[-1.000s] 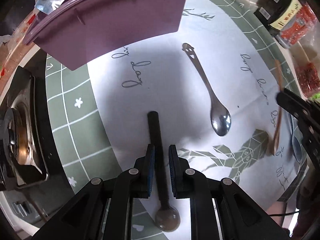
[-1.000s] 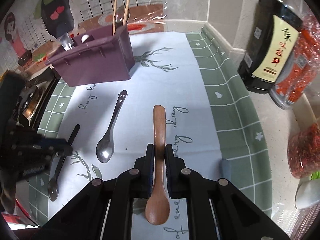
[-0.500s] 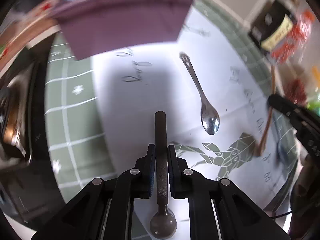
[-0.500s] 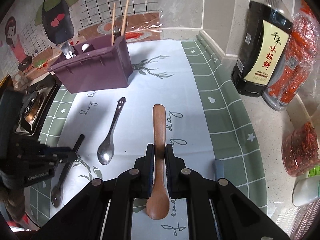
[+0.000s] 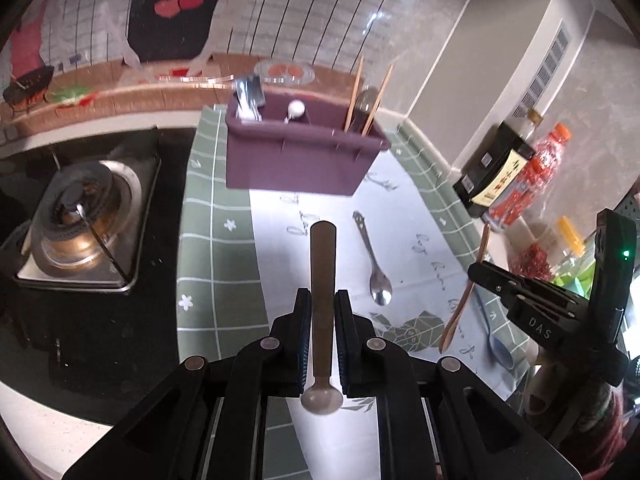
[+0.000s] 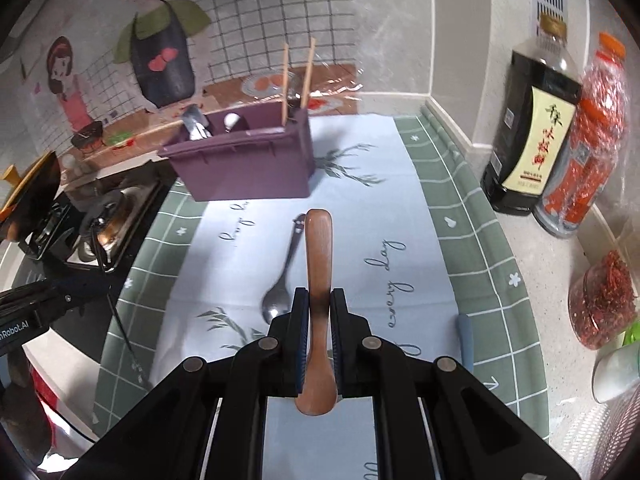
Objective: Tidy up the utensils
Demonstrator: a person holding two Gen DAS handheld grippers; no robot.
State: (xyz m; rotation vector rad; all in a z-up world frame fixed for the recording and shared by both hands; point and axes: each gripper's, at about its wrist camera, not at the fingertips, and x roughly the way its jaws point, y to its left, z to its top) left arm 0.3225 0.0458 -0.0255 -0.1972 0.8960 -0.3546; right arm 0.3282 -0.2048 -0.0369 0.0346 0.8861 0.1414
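- Left wrist view: the left gripper (image 5: 323,320) is clamped on the dark spoon (image 5: 322,280), its jaws having just finished closing onto the handle. The grip sits low on the shaft, the bowl hanging just behind the pads and the long handle sticking out ahead.
- The spoon looks light and stiff; its smooth narrow shaft could pivot between the pads, so I judge a hold nearer the middle would be steadier.
- Ahead of the gripper stands the purple caddy (image 5: 296,160) on the bench (image 5: 216,216), chopsticks (image 5: 354,92) upright in its right end. A steel spoon (image 5: 372,264) lies on the mat just right of the gripper.
- Right wrist view: the right gripper (image 6: 319,334) is closed tight on the wooden spoon (image 6: 319,264), gripped on its neck, bowl behind the pads, handle pointing forward.
- Wood is light, rigid and less slippery than metal; the hold looks secure.
- The caddy (image 6: 244,160) is ahead and to the left of this gripper; the steel spoon (image 6: 284,276) lies just left of it, thin and flat, best taken mid-handle.
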